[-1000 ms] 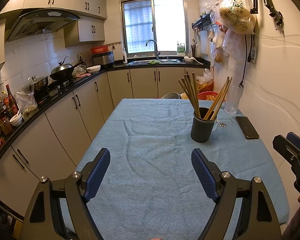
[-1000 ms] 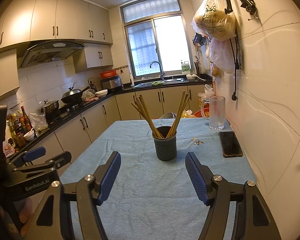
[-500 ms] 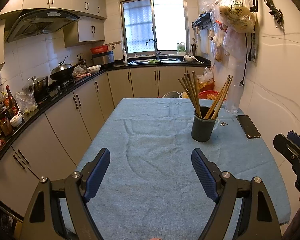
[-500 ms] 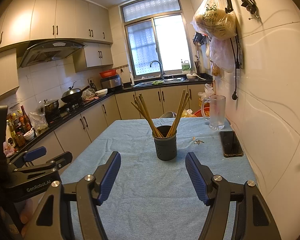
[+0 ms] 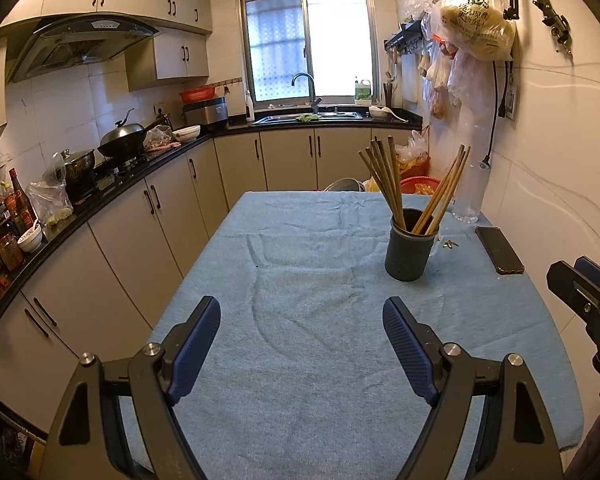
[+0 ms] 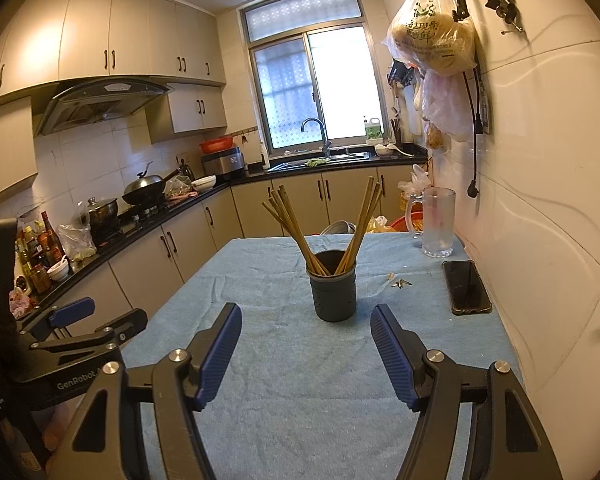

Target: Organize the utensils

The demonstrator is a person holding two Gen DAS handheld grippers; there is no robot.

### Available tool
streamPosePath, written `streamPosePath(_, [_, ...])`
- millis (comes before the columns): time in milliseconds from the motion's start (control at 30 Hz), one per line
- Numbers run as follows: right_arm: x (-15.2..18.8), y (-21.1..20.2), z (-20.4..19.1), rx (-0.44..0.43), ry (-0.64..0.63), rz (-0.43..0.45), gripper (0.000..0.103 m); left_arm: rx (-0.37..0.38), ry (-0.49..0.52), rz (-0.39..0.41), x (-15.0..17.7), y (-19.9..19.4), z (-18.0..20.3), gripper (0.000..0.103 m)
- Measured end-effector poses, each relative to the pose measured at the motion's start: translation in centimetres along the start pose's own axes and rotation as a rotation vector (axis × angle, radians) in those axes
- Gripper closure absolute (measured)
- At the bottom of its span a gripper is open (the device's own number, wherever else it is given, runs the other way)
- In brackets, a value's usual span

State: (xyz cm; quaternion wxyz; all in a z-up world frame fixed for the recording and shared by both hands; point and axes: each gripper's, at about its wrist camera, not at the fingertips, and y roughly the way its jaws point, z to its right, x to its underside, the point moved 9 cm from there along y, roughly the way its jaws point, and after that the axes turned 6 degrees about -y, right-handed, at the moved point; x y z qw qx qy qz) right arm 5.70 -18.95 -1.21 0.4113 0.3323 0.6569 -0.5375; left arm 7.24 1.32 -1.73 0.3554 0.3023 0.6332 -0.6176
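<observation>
A dark grey holder (image 5: 410, 254) (image 6: 334, 294) stands upright on the blue-cloth table (image 5: 300, 340) (image 6: 300, 380), right of the middle. Several wooden chopsticks (image 5: 384, 178) (image 6: 296, 236) lean out of it in two bunches. My left gripper (image 5: 300, 326) hovers open over the near part of the cloth, nothing between its blue pads. My right gripper (image 6: 306, 334) is open too, with the holder straight ahead beyond its tips. Each gripper shows at the edge of the other's view, the right one (image 5: 588, 292) and the left one (image 6: 84, 320).
A black phone (image 5: 499, 250) (image 6: 466, 286) lies near the right wall, small keys (image 6: 400, 282) beside it. A frosted glass mug (image 6: 436, 222) stands at the table's far right. Counters with pots and bottles run along the left. Bags hang on the wall above the table.
</observation>
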Motion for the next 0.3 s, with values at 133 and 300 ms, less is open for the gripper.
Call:
streamPosePath(133, [0.2,0.9,0.0,-0.002,-0.002,-0.021,0.033,0.000,-0.002,-0.008,0.1,0.8,-0.1,0.019])
streamPosePath(300, [1.0,2.7,0.5,-0.002,0.015,-0.068,0.033,-0.007,0.016,-0.006,0.2,2.1,0.2,0.019])
